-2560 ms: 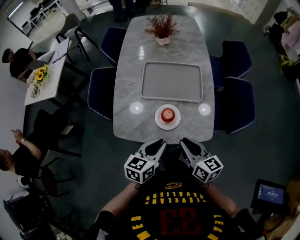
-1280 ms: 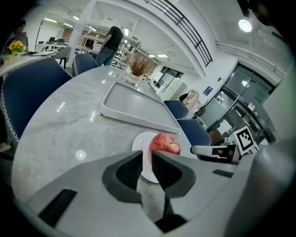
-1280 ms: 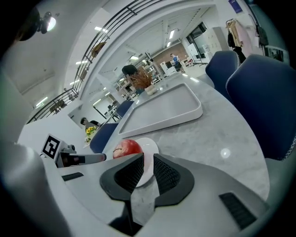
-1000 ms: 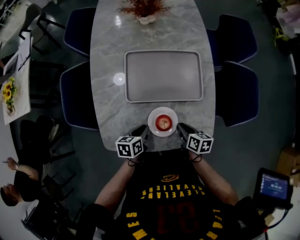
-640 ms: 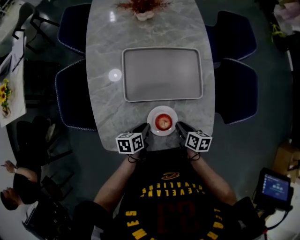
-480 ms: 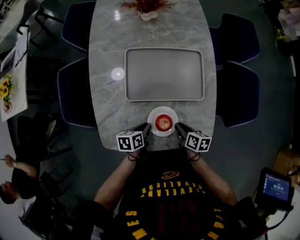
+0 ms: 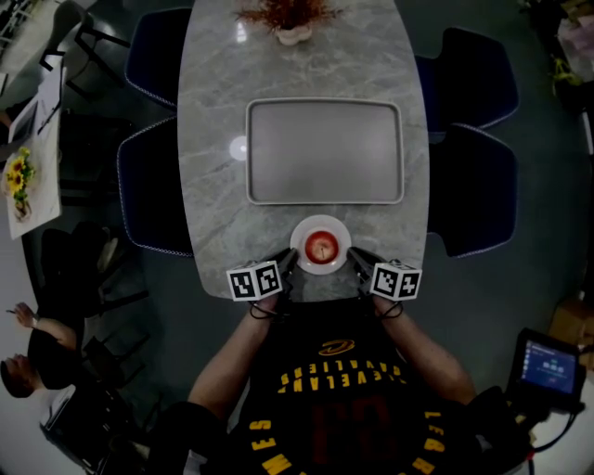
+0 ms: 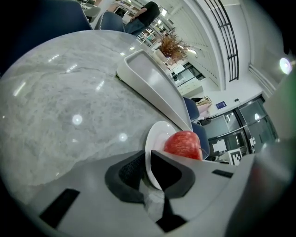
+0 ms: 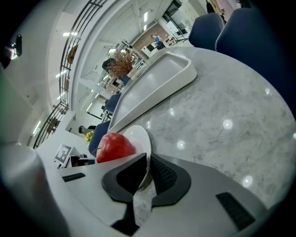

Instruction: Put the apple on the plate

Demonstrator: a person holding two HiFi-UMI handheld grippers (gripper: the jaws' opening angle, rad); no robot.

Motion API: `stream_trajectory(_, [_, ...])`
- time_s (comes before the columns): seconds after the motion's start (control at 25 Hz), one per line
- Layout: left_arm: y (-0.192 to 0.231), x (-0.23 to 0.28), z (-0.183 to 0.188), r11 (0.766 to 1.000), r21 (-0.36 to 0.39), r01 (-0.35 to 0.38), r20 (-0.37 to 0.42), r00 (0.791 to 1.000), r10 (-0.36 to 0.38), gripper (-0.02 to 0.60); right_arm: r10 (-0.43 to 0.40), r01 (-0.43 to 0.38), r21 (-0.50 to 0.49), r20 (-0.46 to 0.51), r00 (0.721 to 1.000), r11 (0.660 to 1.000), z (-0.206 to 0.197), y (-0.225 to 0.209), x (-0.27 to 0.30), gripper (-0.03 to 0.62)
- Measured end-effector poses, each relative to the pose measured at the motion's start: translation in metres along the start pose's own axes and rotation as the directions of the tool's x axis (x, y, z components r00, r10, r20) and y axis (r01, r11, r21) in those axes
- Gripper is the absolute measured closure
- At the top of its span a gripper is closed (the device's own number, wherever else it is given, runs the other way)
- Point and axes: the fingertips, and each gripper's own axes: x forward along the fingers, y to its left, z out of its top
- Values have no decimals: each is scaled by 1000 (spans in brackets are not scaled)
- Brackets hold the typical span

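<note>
A red apple (image 7: 321, 247) rests on a small white plate (image 7: 306, 234) near the table's front edge. My left gripper (image 7: 286, 263) is at the plate's left side, my right gripper (image 7: 356, 262) at its right. In the left gripper view the plate (image 8: 156, 137) has its rim pinched between the dark pads of the left gripper (image 8: 145, 163), with the apple (image 8: 183, 144) just beyond. The right gripper view mirrors this: the right gripper (image 9: 148, 169) is shut on the rim of the plate (image 9: 138, 138), and the apple (image 9: 114, 146) sits on it.
A large grey tray (image 7: 325, 151) lies on the marble table (image 7: 213, 186) just beyond the plate, with a dried plant in a pot (image 7: 292, 19) at the far end. Dark blue chairs (image 7: 469, 186) line both sides. A person sits at lower left (image 7: 28, 366).
Since 2.6 s ago I have come up to the table and both grippers have moved from off its edge to the plate's two sides. Over the last half second little differs.
</note>
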Motion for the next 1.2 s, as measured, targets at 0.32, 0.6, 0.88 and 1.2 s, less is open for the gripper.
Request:
stream_trajectory(0.32, [-4,-6,-1,999,-30,15,24,1000,-14,540,21,-21,5,-13,1000,1000,2,6,-5,560])
stream_trajectory(0.6, [-19,-16,8,998,-32,53,48,998,-52,545,41,-41,16,-2,999,999,13,12,-11,560])
stream_trajectory(0.88, [-36,-27,20,993,-53,102,76,992,-98,548,65,-66,38,31,997,997,28,25,-23,560])
stream_trajectory(1.2, [-58,-32,47,988,-33,153,108,983,-149,550,94,-98,46,84,992,994,60,36,-31,563])
